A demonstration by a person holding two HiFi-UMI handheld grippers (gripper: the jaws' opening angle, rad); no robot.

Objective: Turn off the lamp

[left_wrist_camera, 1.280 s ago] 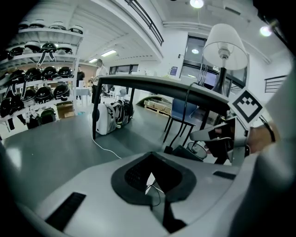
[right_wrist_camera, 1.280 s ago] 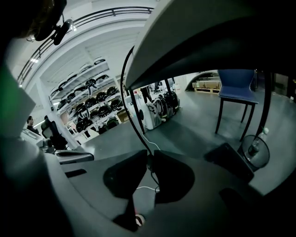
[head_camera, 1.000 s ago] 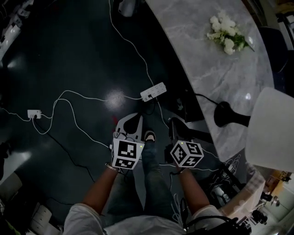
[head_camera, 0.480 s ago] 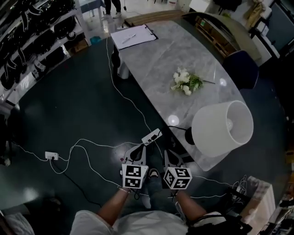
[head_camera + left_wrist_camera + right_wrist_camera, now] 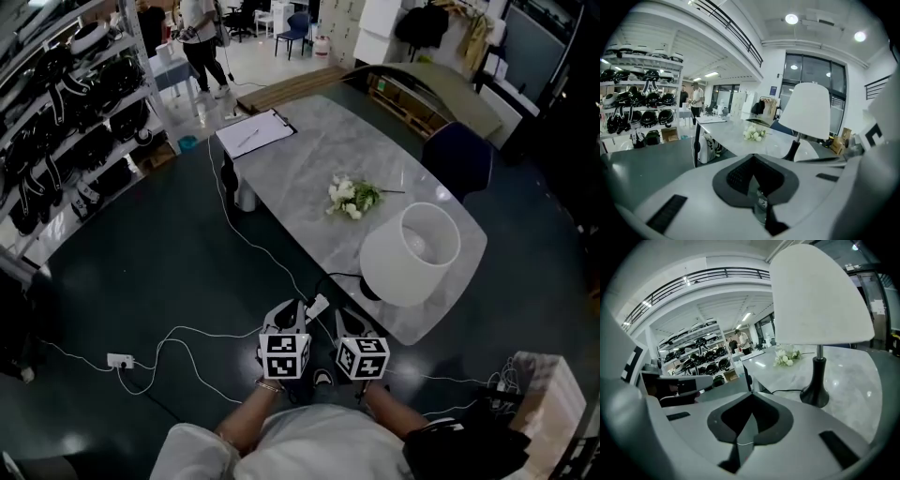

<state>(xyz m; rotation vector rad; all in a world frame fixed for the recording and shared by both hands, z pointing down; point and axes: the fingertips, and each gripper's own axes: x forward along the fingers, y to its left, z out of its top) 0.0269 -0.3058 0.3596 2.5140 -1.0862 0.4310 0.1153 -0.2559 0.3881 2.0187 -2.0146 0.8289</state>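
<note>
The lamp (image 5: 410, 253), white shade on a black base, stands at the near end of the marble surface (image 5: 300, 159), with its cord (image 5: 785, 391) running off from the base. The flowers (image 5: 351, 197) lie just past it, mid-surface, and a clipboard (image 5: 255, 132) sits at the far end. My left gripper (image 5: 286, 319) and right gripper (image 5: 349, 323) hang side by side over the dark floor (image 5: 141, 272), short of the surface and apart from the lamp. Both pairs of jaws are clenched together with nothing between them. A power strip (image 5: 317, 307) lies on the floor just ahead.
</note>
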